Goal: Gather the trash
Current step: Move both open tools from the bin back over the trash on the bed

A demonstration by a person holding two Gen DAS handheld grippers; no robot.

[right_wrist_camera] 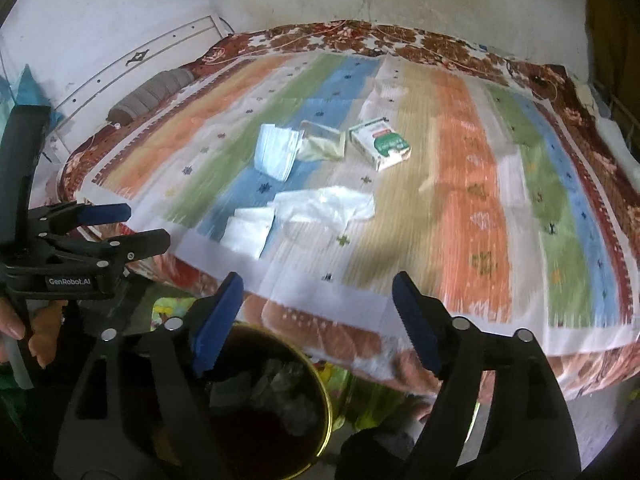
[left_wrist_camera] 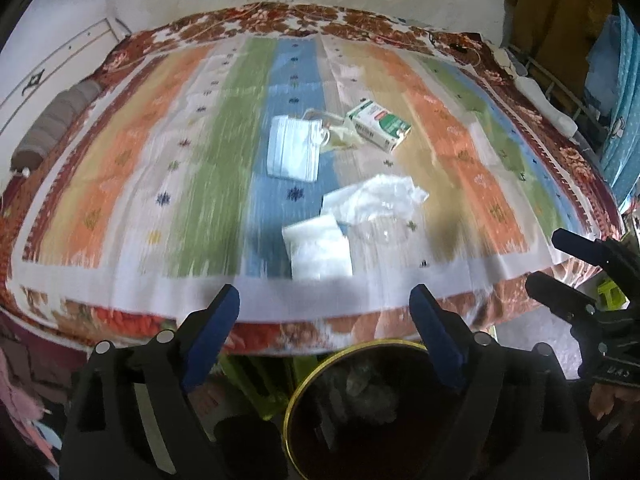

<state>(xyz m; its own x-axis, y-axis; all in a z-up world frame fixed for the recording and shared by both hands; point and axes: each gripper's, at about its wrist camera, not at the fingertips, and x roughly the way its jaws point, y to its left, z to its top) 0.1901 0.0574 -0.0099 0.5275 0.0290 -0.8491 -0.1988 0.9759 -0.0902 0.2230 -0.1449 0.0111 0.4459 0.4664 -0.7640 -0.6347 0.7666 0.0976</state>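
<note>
Bed [left_wrist_camera: 120,184] with striped cover against white wall; dark gold-rimmed bin [left_wrist_camera: 292,412] below its near edge, crumpled trash inside. On the cover, mid-bed: clear plastic bag [left_wrist_camera: 380,196], blue face mask [left_wrist_camera: 294,152], white tissue [left_wrist_camera: 318,246], green-white carton [left_wrist_camera: 378,124]. Left gripper [left_wrist_camera: 324,320], right gripper [right_wrist_camera: 318,308]: jaws spread, empty.

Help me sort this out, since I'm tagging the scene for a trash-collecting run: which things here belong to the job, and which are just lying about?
Belongs to the job:
- bin, some trash already inside
- face mask
- green and white carton
- clear plastic wrap
- white packet
- yellowish wrapper

Just lying about:
- striped bedspread
- grey bolster
- hanging clothes
</note>
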